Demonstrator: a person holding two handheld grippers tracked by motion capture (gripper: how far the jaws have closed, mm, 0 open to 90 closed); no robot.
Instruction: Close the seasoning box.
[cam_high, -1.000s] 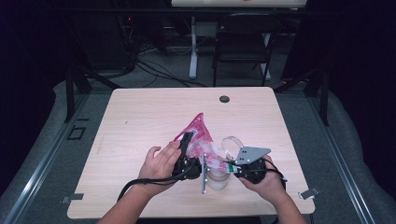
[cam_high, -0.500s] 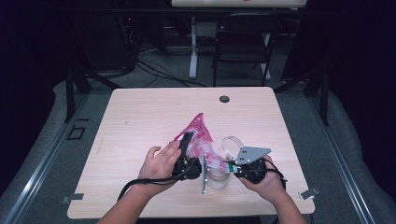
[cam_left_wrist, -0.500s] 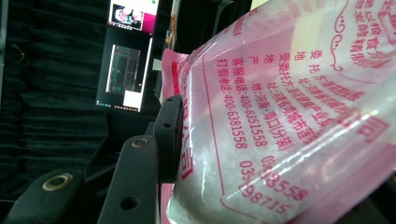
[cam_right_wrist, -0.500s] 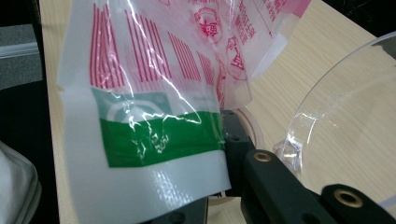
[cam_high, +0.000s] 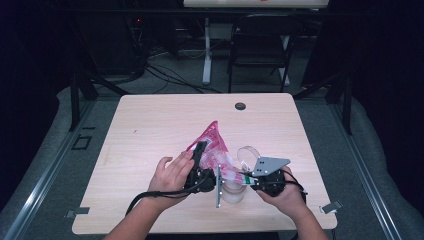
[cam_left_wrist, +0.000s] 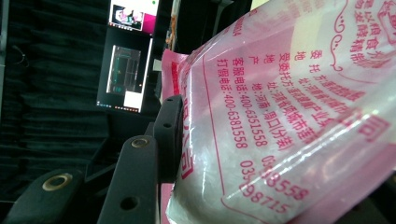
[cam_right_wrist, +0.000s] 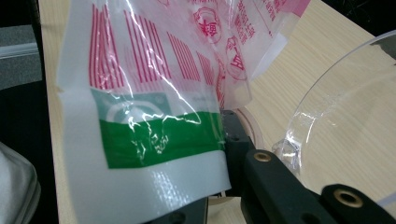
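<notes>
Both claws meet over the table's near edge in the high view: left gripper and right gripper each clamp the pink printed bag above the pale wood table, with a dark room and chair behind. Left gripper view: pink lettering on translucent plastic, pressed against one black jaw. Right gripper view: the bag's green band sits pinched, beside a clear plastic cup.

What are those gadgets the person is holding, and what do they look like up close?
Each hand holds a black gripper: the left gripper and the right gripper. Their jaws are matte black bars with round brass-ringed screw holes. A grey three-cornered plate tops the right one, and a black cable trails from the left. The forearms are bare.
</notes>
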